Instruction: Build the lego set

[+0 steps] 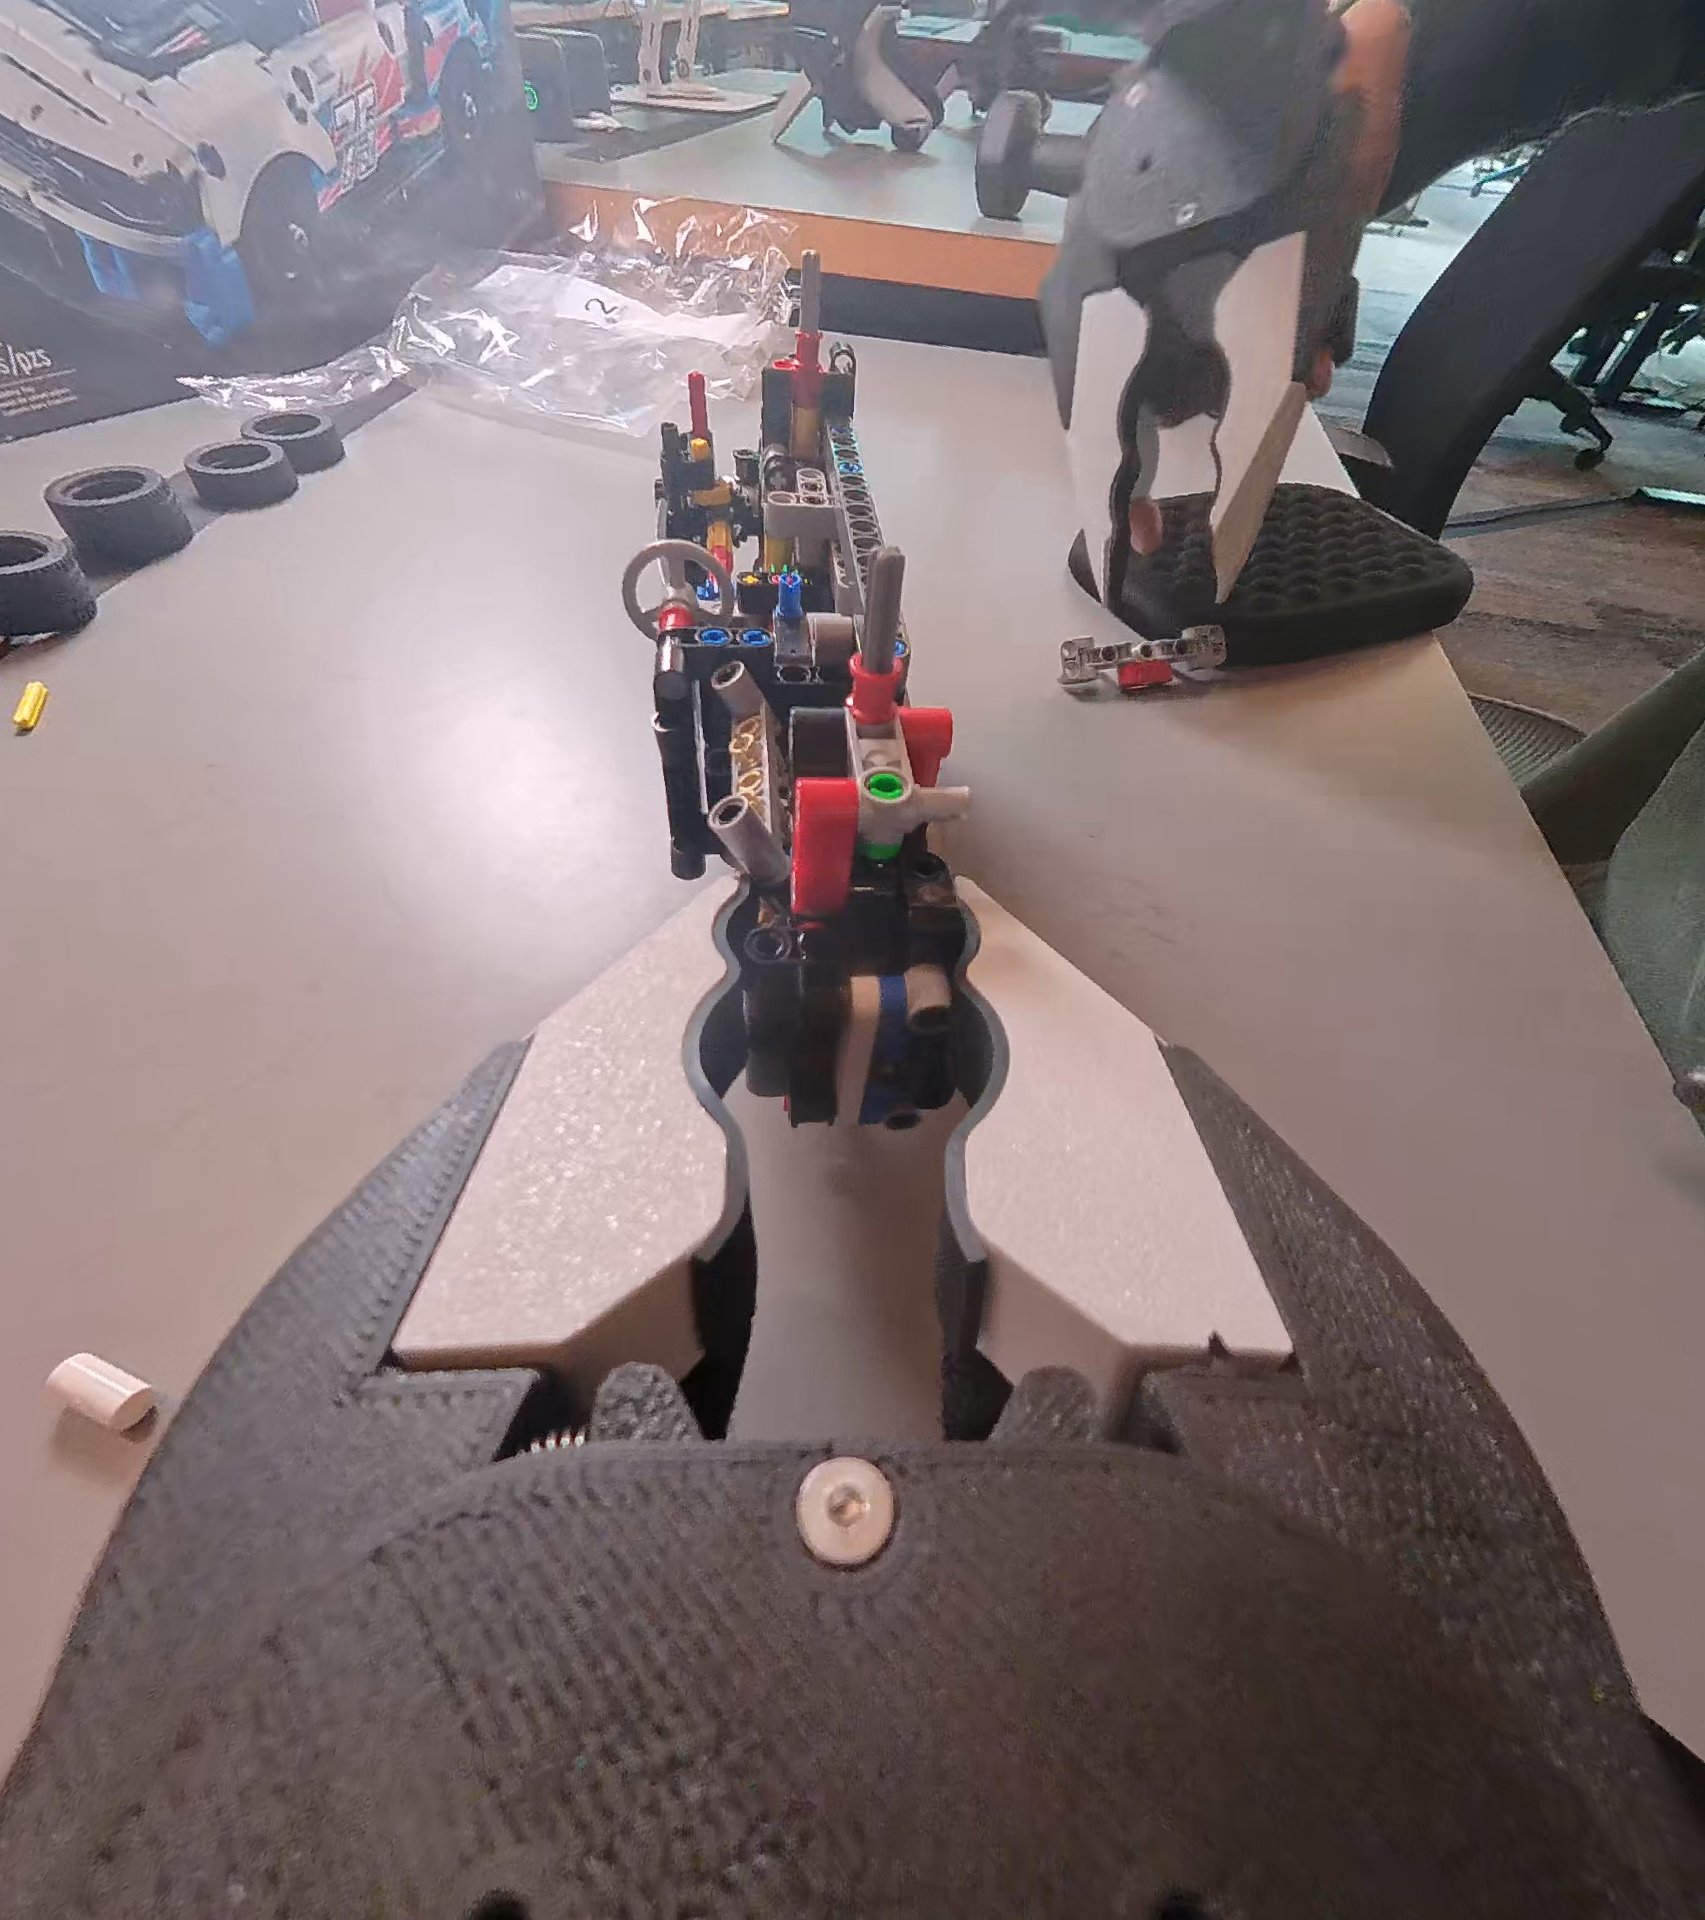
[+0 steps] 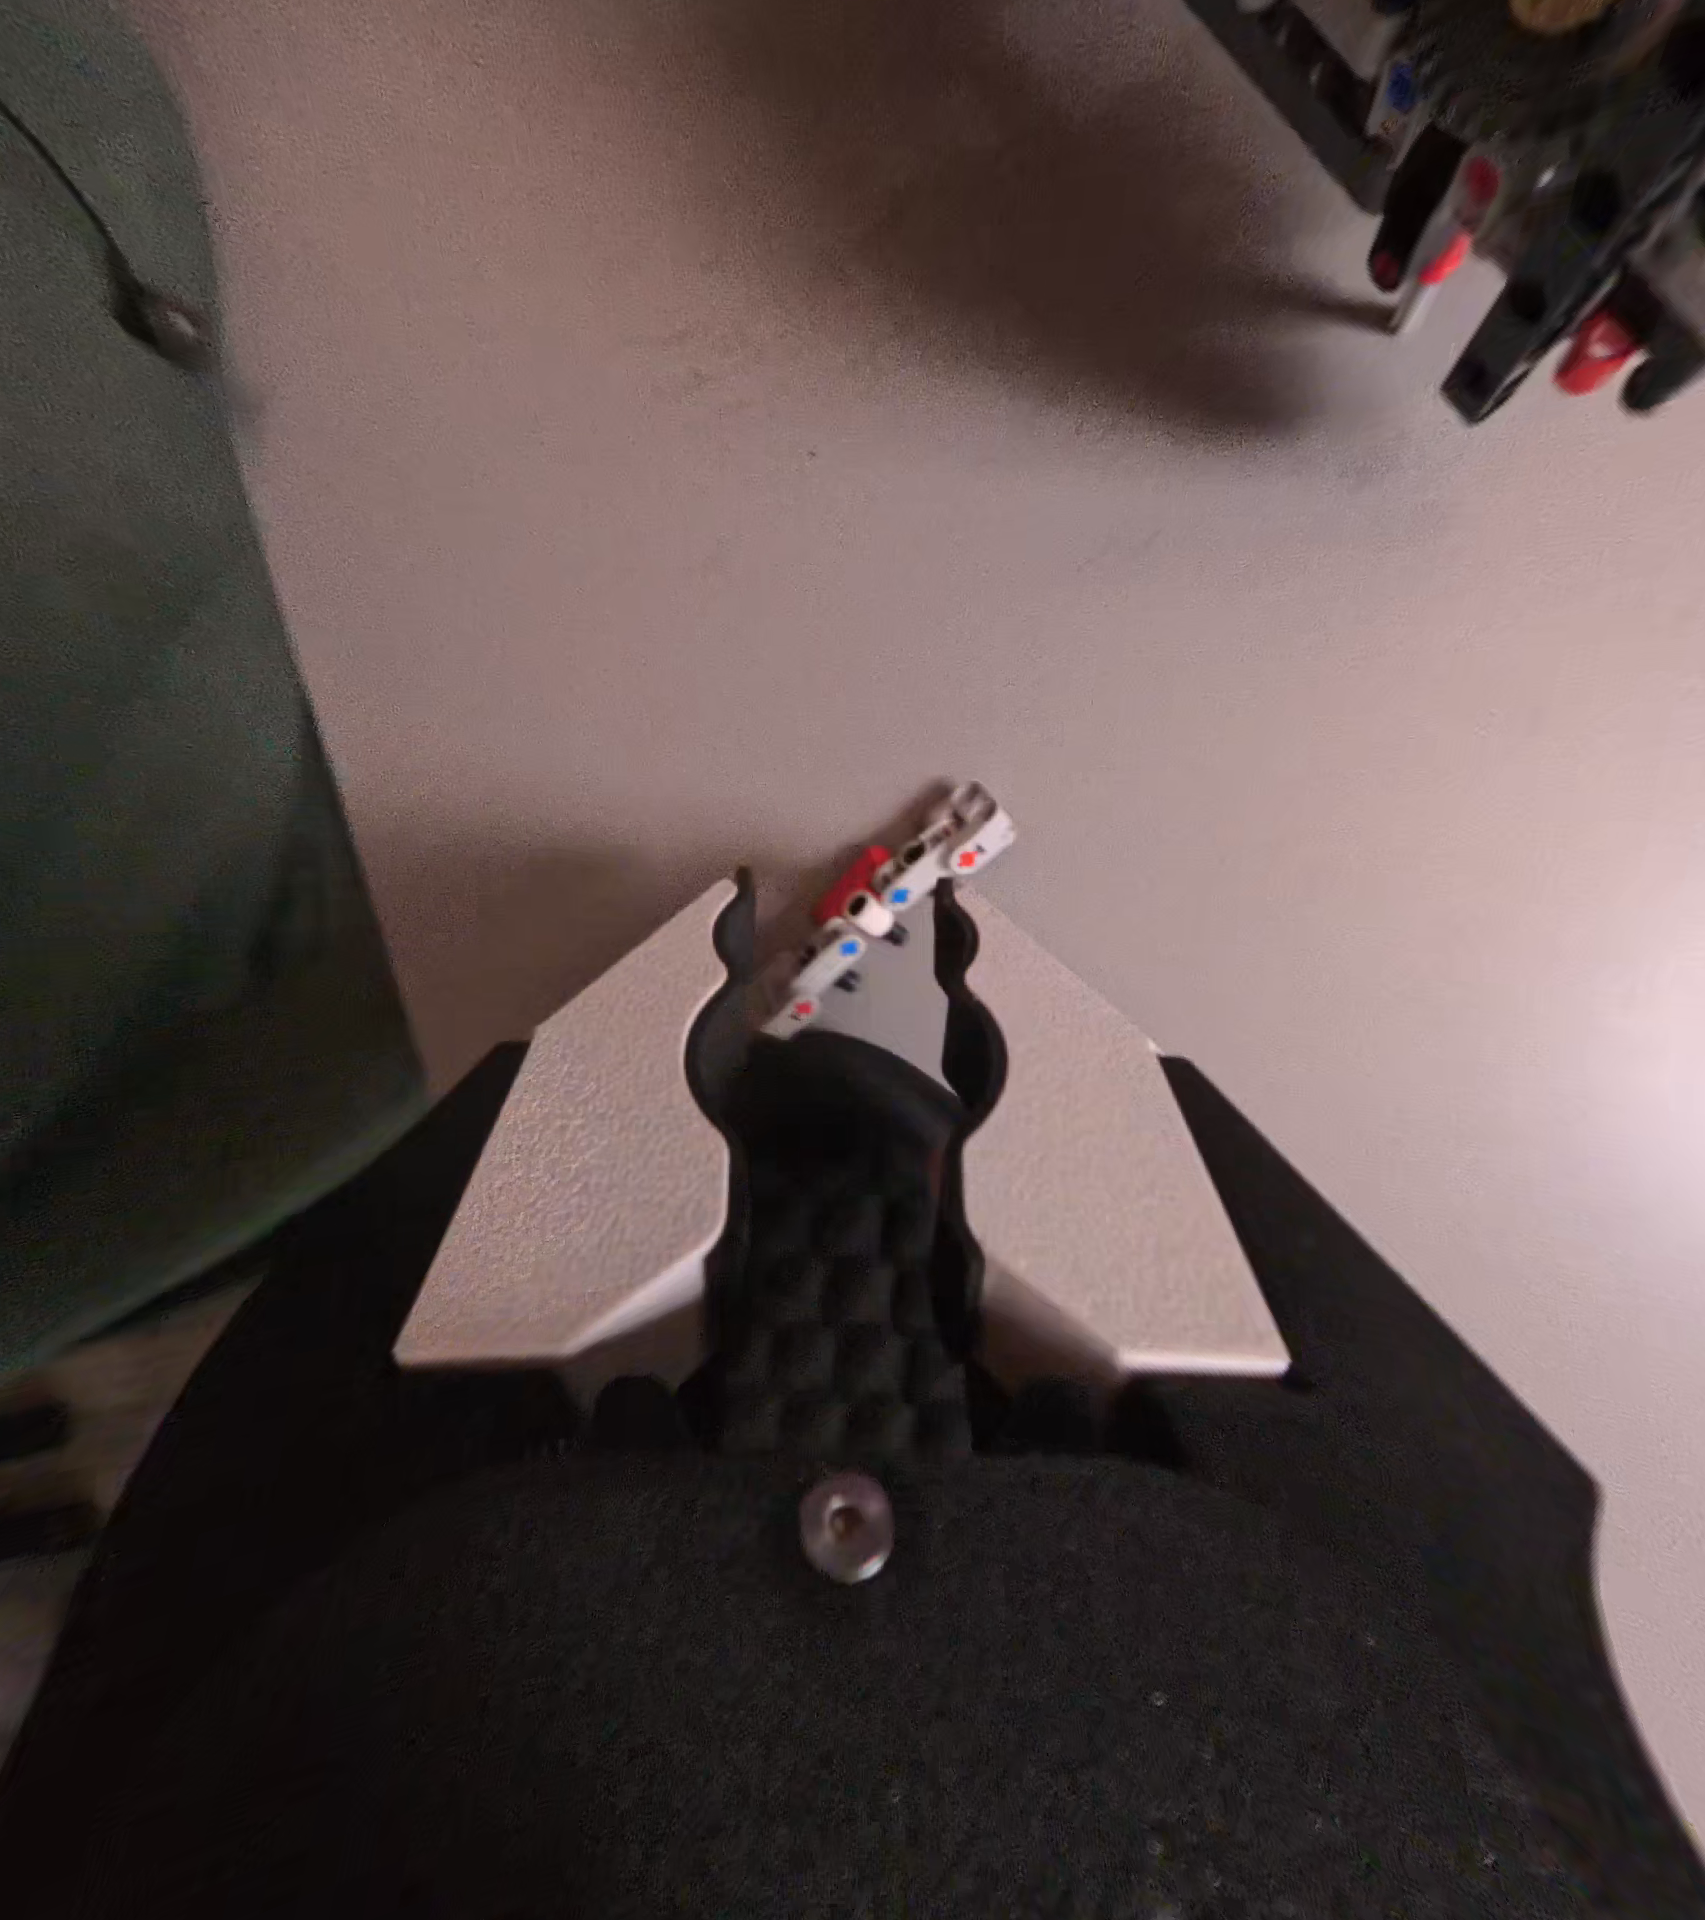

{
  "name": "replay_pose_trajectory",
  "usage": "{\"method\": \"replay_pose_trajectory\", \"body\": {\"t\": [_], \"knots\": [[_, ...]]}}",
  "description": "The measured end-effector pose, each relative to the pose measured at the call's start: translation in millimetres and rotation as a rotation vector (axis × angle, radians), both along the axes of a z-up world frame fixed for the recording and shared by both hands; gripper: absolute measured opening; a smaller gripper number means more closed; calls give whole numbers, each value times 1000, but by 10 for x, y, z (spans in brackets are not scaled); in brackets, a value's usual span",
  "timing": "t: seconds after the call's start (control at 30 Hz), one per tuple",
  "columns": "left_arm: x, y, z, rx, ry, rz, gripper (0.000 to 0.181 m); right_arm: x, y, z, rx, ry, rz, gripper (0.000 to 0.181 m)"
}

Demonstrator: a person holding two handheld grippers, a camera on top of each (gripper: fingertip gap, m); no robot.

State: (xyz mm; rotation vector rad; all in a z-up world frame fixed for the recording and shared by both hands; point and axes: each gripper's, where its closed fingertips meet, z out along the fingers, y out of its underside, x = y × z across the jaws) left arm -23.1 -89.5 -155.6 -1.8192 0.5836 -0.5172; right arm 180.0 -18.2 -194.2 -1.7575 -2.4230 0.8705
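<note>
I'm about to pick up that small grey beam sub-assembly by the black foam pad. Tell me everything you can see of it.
The grey beam sub-assembly is a short, light grey plastic beam with pin holes, a red piece on one long side, and red and blue pin ends showing in its holes. It lies flat on the table, loose, beside the black foam pad. The right gripper hovers over it, fingers open, apparently not touching.

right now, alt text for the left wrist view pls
The left gripper is shut on the near end of a long lego chassis lying on a grey table. The right gripper, open, hangs over a black foam pad near a small grey beam piece; four tyres sit far left.
</note>
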Motion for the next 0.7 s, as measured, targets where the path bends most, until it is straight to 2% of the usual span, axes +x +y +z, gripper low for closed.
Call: {"method": "replay_pose_trajectory", "body": {"t": [0.07, 0.1, 0.17, 0.2, 0.23, 0.33, 0.4, 0.47, 0.57, 0.63, 0.7], "knots": [[2, 0, -1, 2, 3, 0, 32, 56, 223, -42, 270, 35, 61, 37], [4, 0, 0, 2, 4, 0, 32, 106, 267, -69, 310, -6, 32, 38], [4, 0, -2, 2, 8, 2, 32, 178, 76, -80, 172, -93, -78, 44], [5, -2, -2, 3, 10, 1, 32, 134, 4, -67, 124, -83, -143, 42], [8, -2, -2, 3, 12, 1, 32, 96, -27, -73, 118, -69, -183, 40], [16, -3, -2, 4, 13, -2, 32, 138, -3, -237, 223, -129, -185, 39], [21, -6, -3, 5, 17, -3, 32, 99, -19, -303, 246, -125, -132, 26], [29, -10, -5, 6, 23, -6, 32, -1, -78, -281, 247, -79, -6, 18], [40, -15, -7, 8, 28, -11, 32, -111, -178, -257, 293, 9, 330, 18], [41, -16, -8, 7, 27, -12, 32, -266, -177, -228, 329, 53, 426, 24], [39, -18, -9, 8, 32, -9, 32, -402, -56, -197, 407, 59, 439, 33]]}}
